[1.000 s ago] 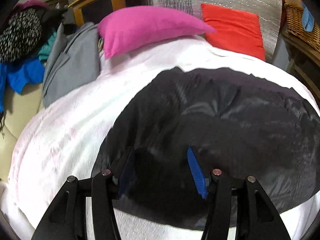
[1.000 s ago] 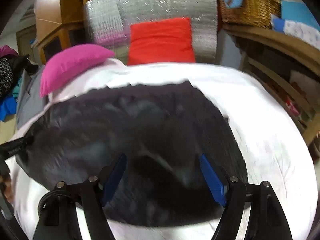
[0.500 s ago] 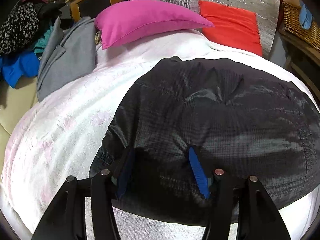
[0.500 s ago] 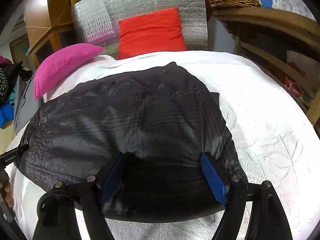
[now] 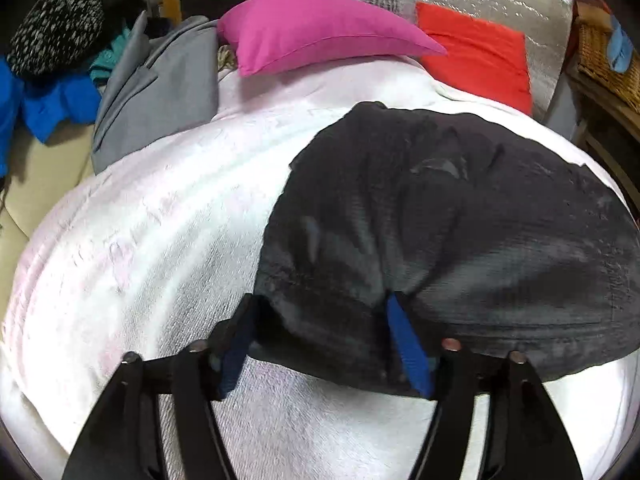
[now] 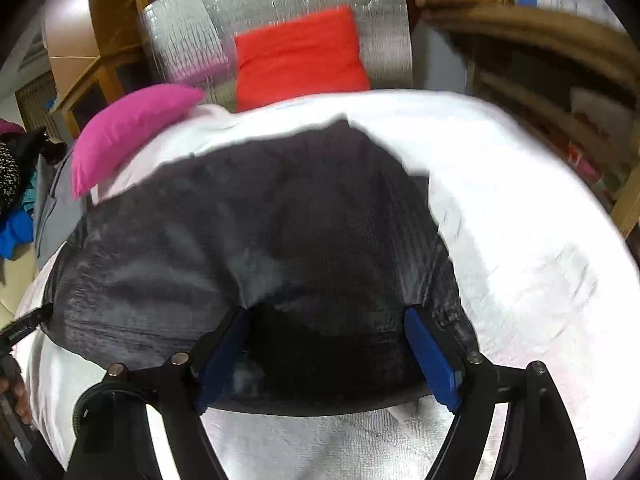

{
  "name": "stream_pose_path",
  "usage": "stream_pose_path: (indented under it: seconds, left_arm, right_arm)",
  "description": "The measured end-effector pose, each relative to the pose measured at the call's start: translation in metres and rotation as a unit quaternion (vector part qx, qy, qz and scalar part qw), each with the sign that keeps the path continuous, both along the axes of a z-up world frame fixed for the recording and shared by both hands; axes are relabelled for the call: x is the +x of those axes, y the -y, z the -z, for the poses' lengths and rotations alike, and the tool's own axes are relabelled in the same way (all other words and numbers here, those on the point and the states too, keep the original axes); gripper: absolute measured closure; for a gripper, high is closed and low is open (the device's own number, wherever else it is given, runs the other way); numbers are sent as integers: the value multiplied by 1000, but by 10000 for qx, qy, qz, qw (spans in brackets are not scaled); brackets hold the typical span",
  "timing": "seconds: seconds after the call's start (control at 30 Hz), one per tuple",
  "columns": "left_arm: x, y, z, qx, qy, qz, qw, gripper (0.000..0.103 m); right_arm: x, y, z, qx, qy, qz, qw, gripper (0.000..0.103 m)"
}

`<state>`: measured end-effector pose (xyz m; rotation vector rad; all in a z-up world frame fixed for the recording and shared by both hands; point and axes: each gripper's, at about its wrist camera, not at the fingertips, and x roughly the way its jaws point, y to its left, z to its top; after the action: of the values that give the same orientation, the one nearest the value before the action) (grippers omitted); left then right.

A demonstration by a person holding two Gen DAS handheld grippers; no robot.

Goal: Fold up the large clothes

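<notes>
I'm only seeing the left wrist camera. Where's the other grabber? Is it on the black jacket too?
Observer: Yes. The right gripper is at the near edge of the black jacket, jaws wide apart with fabric bunched between them.
Operator: Is there room on the bed past the jacket's right side?
Observer: Yes. A broad bare stretch of the white bed cover lies to its right, with wooden shelves beyond.
Operator: Can you see the person?
Observer: Only part of a hand, low at the left edge of the right wrist view.
</notes>
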<state>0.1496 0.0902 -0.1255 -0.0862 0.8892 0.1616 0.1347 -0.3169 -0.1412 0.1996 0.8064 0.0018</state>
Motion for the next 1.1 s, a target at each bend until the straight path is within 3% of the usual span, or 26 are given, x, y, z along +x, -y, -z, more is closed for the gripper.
stream_pose_path:
  seconds: [0.07,0.23,0.33,0.43,0.47,0.57,0.73,0.83,0.87,0.9,0.97,1.1]
  left_arm:
    - [2,-5,-8,-170,-63,-34,9998,31]
    - [11,-27,-34,-478,287,38,9984,30]
    - [37,-46,-31,-1082,104,306,9936,29]
    - [70,-59,-21,-1839,-199,499,9815,29]
    - [84,-64,-15,-2170,-360,541,9740,29]
    - [108,-67,-4,-2666,-657,651,9594,29]
    - [137,-58,16,-2691,-1114,806,9532,27]
    - [139,-56,14,-2696,-1067,875,9530,28]
    - [140,-55,13,-2672,-1072,871,9537,29]
    - [141,-54,13,-2611,-1053,879,9555,37]
    - [146,-48,14,-2506,-1078,971,9571,45]
    - [156,-40,18,-2441,-1129,1001,9579,40]
  right_arm:
    - [2,6,-9,209,-68,25,9998,20]
    - [1,57,-34,1165,169,302,9926,20]
    - [21,94,-27,1655,-66,446,9852,19]
    - [49,123,-8,2352,-431,446,9700,19]
    - [58,128,-1,2562,-571,398,9641,19]
    - [82,133,14,2926,-841,200,9523,19]
    - [103,121,30,3148,-1104,-252,9424,19]
    - [109,108,32,3030,-1186,-595,9437,20]
    - [112,103,30,2916,-1173,-689,9468,23]
    - [114,97,26,2729,-1180,-768,9517,36]
    - [118,91,26,2559,-1242,-823,9551,45]
    - [122,92,29,2544,-1339,-883,9537,44]
